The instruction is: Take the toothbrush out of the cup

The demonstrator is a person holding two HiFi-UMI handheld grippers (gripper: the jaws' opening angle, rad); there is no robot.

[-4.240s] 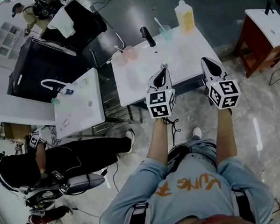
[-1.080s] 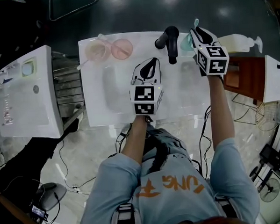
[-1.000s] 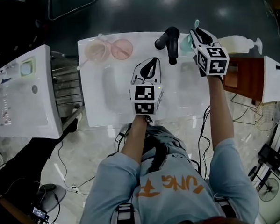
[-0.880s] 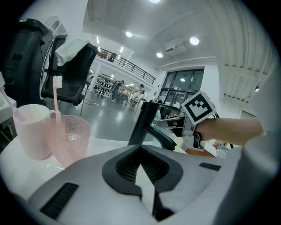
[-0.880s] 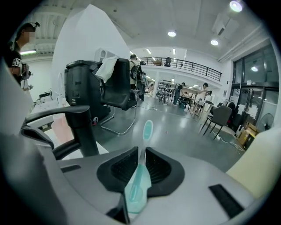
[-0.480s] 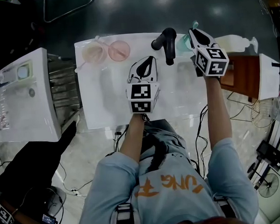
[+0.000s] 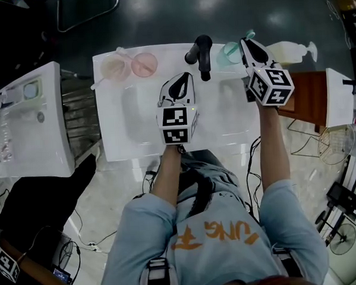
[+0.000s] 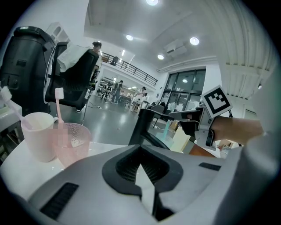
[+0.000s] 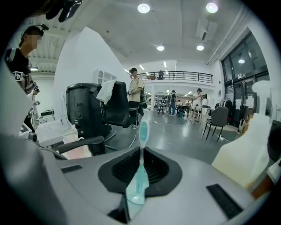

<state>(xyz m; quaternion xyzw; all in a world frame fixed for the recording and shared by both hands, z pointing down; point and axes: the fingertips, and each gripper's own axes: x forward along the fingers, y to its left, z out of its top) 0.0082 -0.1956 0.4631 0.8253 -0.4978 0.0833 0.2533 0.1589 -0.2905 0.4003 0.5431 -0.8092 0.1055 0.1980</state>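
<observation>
The white counter [image 7: 130, 135] fills the upper centre of the head view, with a black faucet [image 7: 202, 53] at its top edge and a soap bottle [image 7: 285, 51] lying at upper right. The left gripper [image 7: 184, 78] hovers over the middle of the counter, clenched with nothing between its jaws. The right gripper [image 7: 245, 43] sits at the right rim of the teal cup [image 7: 227, 52], grasping the teal toothbrush [image 9: 140, 169], which stands upright with its head up. Whether its lower end is inside the cup cannot be told. Two pink cups [image 7: 143, 64] stand at upper left.
</observation>
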